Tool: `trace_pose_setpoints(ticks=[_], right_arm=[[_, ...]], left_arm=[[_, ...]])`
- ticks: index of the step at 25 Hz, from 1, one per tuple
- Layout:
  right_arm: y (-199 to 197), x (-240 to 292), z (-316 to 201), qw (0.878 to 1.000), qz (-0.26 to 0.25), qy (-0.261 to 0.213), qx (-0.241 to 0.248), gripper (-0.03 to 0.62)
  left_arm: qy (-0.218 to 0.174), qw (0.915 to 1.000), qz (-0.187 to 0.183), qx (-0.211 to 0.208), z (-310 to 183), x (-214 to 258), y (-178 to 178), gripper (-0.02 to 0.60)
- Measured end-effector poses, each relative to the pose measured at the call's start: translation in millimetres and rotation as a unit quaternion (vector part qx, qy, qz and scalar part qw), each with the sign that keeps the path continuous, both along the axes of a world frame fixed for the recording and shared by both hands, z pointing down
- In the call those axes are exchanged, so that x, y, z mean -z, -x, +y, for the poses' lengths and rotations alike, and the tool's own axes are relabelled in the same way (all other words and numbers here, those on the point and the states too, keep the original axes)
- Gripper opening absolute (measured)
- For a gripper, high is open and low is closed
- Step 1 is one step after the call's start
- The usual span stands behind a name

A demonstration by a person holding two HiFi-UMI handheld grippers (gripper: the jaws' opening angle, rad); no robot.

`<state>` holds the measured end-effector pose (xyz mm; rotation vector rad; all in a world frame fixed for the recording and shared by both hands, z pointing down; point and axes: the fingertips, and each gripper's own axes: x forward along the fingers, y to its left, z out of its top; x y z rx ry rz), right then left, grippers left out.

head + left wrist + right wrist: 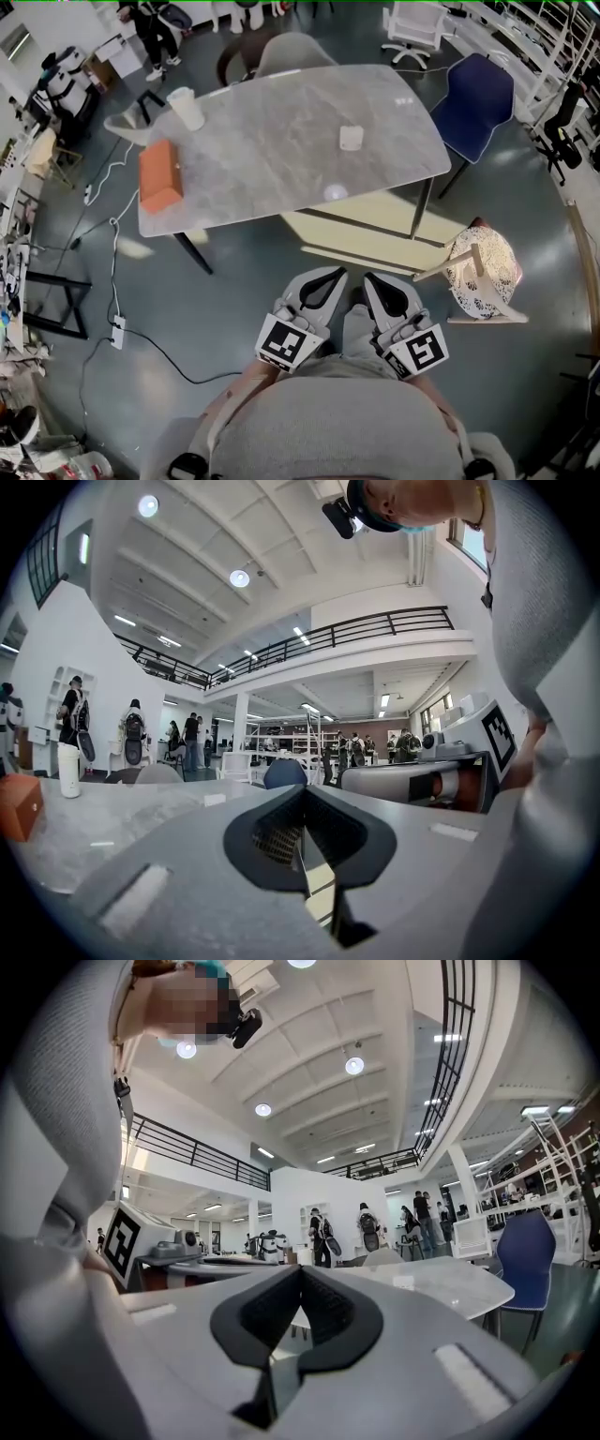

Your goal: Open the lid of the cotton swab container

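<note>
The small, white, squarish cotton swab container [351, 138] sat upright on the grey marble-patterned table [281, 159], toward its right side (too small to tell how its lid stood), alone there.

Not a word, brand or number I can read from here. The only printed signs are black-and-white square code patterns: one on the white cube [286, 342] of the left gripper [335, 274], one on the matching cube [418, 351] of the right gripper [371, 277].
</note>
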<state>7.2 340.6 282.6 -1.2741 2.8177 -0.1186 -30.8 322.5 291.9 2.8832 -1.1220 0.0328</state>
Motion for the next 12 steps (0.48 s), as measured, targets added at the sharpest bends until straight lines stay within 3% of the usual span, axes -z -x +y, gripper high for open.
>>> trace_pose_setpoints(ticks=[12], right_arm=[[-10,9,-77,1.0,0.007,-0.004,0.015,0.002]], left_arm=[[0.005,0.9998,0.001,0.019,-78,3,-10,-0.003]])
